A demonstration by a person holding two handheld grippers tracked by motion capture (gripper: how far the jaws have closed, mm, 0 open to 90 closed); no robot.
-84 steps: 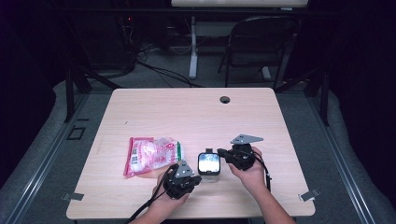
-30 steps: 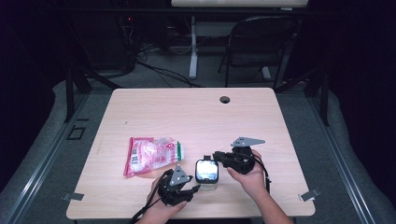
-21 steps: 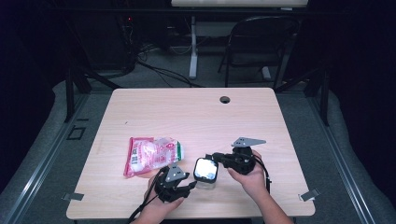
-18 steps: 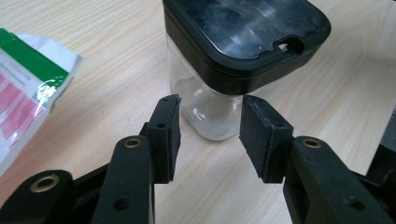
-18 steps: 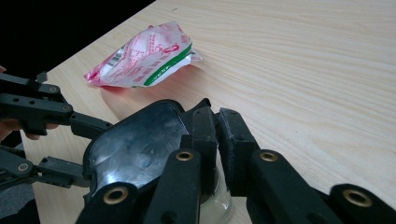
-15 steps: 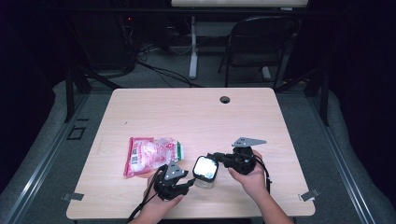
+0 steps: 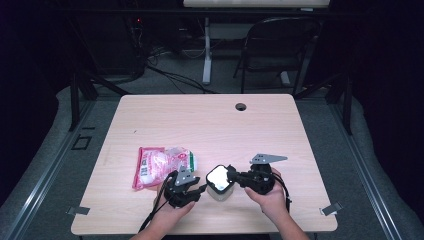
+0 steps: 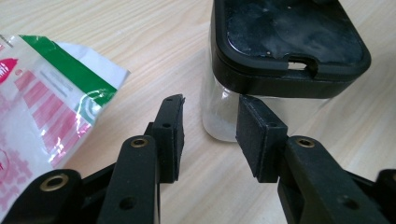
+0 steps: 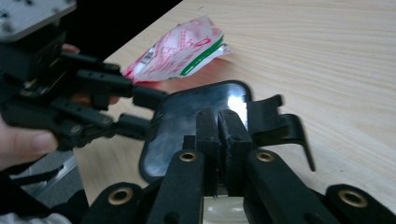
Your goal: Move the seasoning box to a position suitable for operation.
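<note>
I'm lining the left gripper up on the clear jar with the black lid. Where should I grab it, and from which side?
Grip the jar on its clear body just under the black lid, coming in level from the pouch side. The lid overhangs and its flip tab stands open, with the right gripper shut on the lid's near edge. The left gripper has been closing, not yet touching.

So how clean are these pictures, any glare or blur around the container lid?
High view: the container's lid is a white glare patch, and the room behind the table is dark. Right gripper view: a bright glint on the lid, and the left gripper is motion-blurred. Left gripper view: sharp, evenly lit, the bag shiny.
</note>
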